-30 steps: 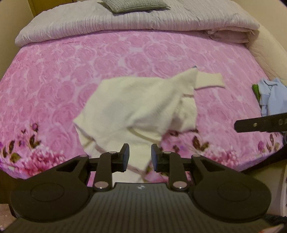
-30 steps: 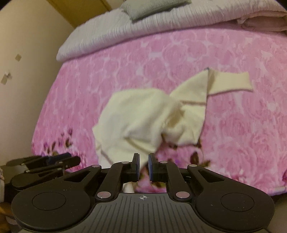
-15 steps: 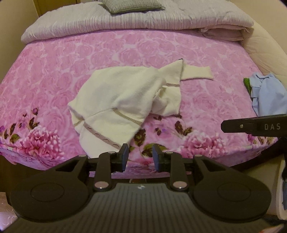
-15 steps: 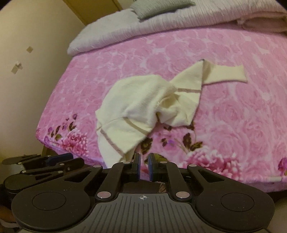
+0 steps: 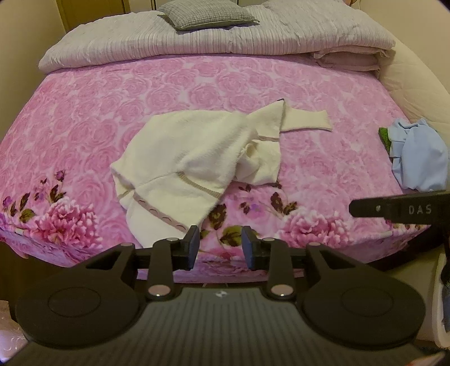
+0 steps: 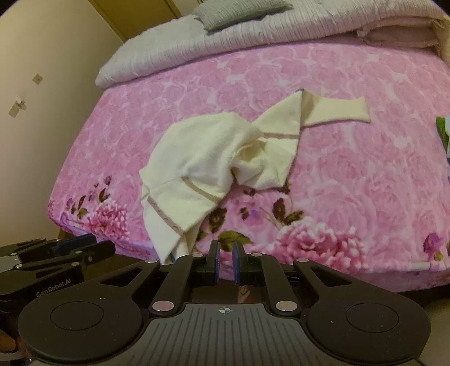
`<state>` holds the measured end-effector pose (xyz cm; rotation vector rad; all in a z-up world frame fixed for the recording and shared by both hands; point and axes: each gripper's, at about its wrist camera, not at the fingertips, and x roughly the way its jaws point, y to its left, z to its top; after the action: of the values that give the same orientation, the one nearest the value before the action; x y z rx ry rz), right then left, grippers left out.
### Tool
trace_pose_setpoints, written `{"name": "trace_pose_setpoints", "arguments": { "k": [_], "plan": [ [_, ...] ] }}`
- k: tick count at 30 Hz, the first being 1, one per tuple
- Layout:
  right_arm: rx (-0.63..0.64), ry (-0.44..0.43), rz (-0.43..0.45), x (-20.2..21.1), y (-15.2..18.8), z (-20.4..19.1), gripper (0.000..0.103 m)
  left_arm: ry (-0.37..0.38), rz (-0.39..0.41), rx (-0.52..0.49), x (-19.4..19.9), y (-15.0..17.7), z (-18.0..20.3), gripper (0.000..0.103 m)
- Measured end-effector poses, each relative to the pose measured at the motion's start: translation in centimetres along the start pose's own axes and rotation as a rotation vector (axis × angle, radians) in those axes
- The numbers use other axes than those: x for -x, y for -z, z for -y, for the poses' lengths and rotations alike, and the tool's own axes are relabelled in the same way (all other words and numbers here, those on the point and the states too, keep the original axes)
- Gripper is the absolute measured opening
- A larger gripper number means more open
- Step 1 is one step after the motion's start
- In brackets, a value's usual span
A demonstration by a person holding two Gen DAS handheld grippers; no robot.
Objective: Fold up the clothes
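While a crumpled cream sweater (image 5: 197, 160) lay on the pink bed (image 5: 84, 118), hem overhanging at 6 o'clock, the left gripper (image 5: 220, 245) had just been opening, empty; the right gripper (image 6: 224, 263) was nearly closed, empty. Tugging that hem could drag it off.

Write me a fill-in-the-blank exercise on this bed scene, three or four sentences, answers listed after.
1. The cream garment lies crumpled on a bedspread whose main colour is ____.
2. The left gripper has just been opening, and between its fingers there is ____.
3. The small grey pillow rests on top of the folded grey ____.
4. In the left wrist view, the clothes at the bed's right edge are mostly light ____.

Missing words: pink; nothing; quilt; blue
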<state>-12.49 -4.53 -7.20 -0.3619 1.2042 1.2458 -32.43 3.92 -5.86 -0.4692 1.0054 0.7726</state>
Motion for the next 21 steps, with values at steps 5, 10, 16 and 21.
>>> {"name": "trace_pose_setpoints", "arguments": {
  "k": [5, 10, 16, 21],
  "plan": [
    [0.036, 0.023, -0.021, -0.4, 0.2, -0.7, 0.011, -0.013, 0.006, 0.010, 0.4, 0.4, -0.2, 0.028],
    [0.046, 0.046, -0.065, -1.3, 1.0, -0.7, 0.011, -0.018, -0.003, 0.025, 0.3, 0.9, -0.4, 0.028],
    [0.055, 0.051, -0.063, -1.1, 1.4, -0.7, 0.010, -0.013, -0.009, 0.035, 0.3, 1.5, -0.3, 0.028],
    [0.098, 0.040, -0.035, -0.7, 1.4, -1.4, 0.010, -0.016, -0.014, 0.041, 0.1, 1.5, -0.4, 0.028]
  ]
}}
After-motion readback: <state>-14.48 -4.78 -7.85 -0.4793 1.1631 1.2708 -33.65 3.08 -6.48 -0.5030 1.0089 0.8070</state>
